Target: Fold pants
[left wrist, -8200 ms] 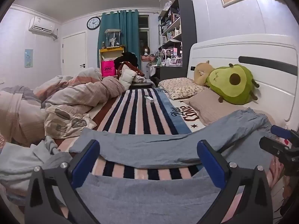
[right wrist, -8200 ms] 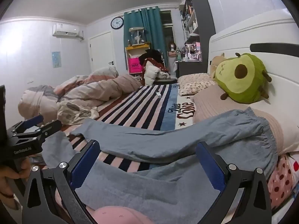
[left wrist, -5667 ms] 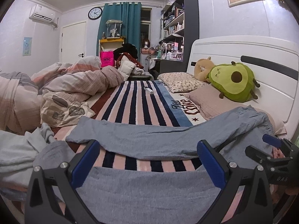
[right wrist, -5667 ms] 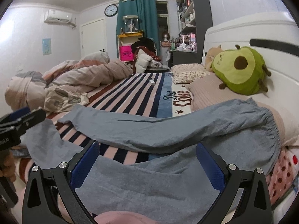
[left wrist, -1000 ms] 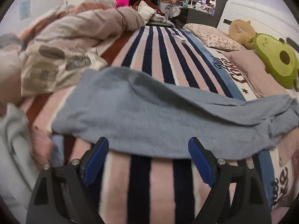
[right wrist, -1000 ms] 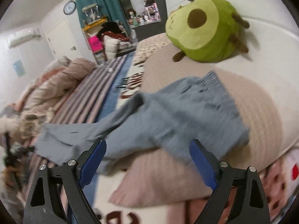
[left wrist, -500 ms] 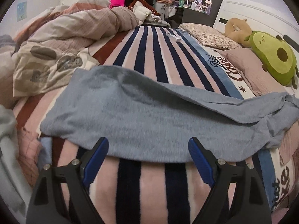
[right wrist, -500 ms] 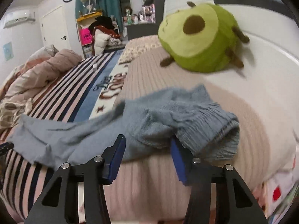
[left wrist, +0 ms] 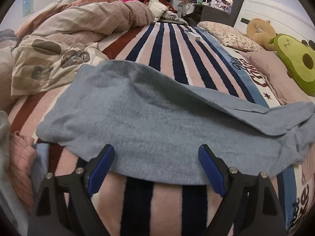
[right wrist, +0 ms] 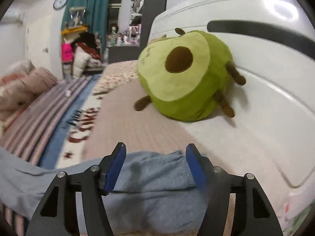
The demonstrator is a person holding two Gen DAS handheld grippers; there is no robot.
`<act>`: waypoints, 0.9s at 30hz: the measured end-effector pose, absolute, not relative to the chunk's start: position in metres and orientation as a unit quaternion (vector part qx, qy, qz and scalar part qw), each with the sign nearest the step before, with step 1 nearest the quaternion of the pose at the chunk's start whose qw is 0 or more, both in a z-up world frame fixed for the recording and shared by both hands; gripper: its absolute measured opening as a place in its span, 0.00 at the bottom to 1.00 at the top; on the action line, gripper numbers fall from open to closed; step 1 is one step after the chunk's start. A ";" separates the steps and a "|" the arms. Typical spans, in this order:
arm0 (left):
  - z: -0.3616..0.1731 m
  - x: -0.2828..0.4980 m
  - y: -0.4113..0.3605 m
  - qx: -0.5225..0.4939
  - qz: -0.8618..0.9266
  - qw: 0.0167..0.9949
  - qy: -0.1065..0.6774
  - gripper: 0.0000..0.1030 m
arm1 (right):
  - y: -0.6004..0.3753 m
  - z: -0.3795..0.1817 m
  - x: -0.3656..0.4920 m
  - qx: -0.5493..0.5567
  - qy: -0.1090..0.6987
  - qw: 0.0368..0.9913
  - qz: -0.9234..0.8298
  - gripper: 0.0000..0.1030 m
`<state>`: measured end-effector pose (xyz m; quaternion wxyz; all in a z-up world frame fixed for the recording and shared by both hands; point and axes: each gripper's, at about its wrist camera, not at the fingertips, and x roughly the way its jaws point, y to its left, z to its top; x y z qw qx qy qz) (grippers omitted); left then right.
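We've got fuzzy grey-blue pants (left wrist: 149,118) lying lower-middle on the striped bed (left wrist: 171,45); left gripper (left wrist: 155,167) fingers spread wide, right gripper (right wrist: 155,167) fingers opening around the ribbed waistband.

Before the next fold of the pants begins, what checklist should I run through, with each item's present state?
1. Left tongs wide apart, nothing pinched: ok.
2. Pants leg spread flat on the striped blanket: ok.
3. Right tongs gripping the waistband: not ok; the jaws are opening, fabric between them with gaps on both sides.
4. Waistband end smooth: not ok, bunched on the pink pillow.
5. Avocado plush apart from the pants: ok.
6. Both legs aligned: cannot tell.
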<state>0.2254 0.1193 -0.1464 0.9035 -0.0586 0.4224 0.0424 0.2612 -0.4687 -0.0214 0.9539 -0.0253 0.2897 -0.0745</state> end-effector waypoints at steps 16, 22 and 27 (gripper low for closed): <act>-0.163 0.210 0.146 -0.168 0.029 0.878 0.448 0.85 | -0.449 -0.077 0.200 0.109 0.406 0.906 0.043 0.80; -0.178 0.245 0.170 -0.201 0.057 0.881 0.424 0.85 | -0.447 -0.078 0.235 0.093 0.381 0.920 0.019 0.81; -0.183 0.279 0.188 -0.225 0.119 0.889 0.381 0.75 | -0.436 -0.082 0.257 0.070 0.359 0.931 -0.018 0.79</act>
